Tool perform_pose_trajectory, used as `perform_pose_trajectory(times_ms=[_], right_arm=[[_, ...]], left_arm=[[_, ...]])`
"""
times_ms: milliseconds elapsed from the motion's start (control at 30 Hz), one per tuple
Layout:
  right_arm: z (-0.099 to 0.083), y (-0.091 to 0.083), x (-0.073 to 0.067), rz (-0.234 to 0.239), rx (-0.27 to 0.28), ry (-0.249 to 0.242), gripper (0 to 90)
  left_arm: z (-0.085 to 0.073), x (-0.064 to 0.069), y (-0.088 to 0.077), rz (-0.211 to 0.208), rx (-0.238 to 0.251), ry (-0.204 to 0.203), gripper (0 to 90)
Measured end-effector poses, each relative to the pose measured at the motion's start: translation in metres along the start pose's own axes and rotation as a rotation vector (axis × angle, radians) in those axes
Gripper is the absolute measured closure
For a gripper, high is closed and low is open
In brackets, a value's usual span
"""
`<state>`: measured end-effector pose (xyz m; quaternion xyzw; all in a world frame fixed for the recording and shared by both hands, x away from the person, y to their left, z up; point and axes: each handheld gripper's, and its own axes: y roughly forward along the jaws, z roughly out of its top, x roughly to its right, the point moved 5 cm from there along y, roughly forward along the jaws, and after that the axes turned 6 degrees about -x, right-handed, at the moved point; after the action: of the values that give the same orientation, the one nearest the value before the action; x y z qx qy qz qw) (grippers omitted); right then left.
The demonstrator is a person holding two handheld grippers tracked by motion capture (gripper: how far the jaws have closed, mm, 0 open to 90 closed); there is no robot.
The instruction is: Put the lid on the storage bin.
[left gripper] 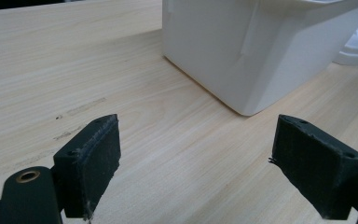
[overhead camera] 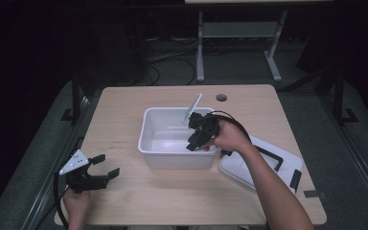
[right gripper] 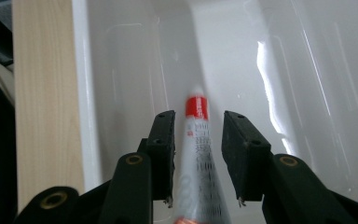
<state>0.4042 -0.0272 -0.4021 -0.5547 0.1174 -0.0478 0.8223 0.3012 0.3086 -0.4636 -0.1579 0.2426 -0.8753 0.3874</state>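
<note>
a light wooden surface (overhead camera: 124,201) seen from above, with a white plastic bin (overhead camera: 153,143) near its middle and a white lid (overhead camera: 268,167) lying flat just beside the bin. the right tool (overhead camera: 197,136) reaches down into the bin; in the right gripper view, a white tube with a red band (right gripper: 198,140) lies between its narrowly parted jaws, with a gap visible on each side, so the pads are not pressing it. the left tool (overhead camera: 106,165) rests at the surface's near left corner, jaws wide with nothing between them, well apart from the bin.
</note>
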Motion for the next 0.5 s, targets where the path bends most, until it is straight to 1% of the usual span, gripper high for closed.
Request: perform_pose_trajectory(times_ms=[300,367,500], right_arm=[[-0.005,-0.007,0.000,-0.001,-0.006,0.013,60.7],[-0.006,-0.009,-0.001,0.009,-0.007,0.018,60.0],[-0.010,-0.016,-0.001,-0.004,0.001,0.027,58.8]], left_arm=[[0.000,0.000,0.000,-0.003,0.002,-0.002,14.7],[0.000,0.000,0.000,-0.003,0.002,-0.003,14.7],[0.000,0.000,0.000,0.000,-0.003,0.001,14.7]])
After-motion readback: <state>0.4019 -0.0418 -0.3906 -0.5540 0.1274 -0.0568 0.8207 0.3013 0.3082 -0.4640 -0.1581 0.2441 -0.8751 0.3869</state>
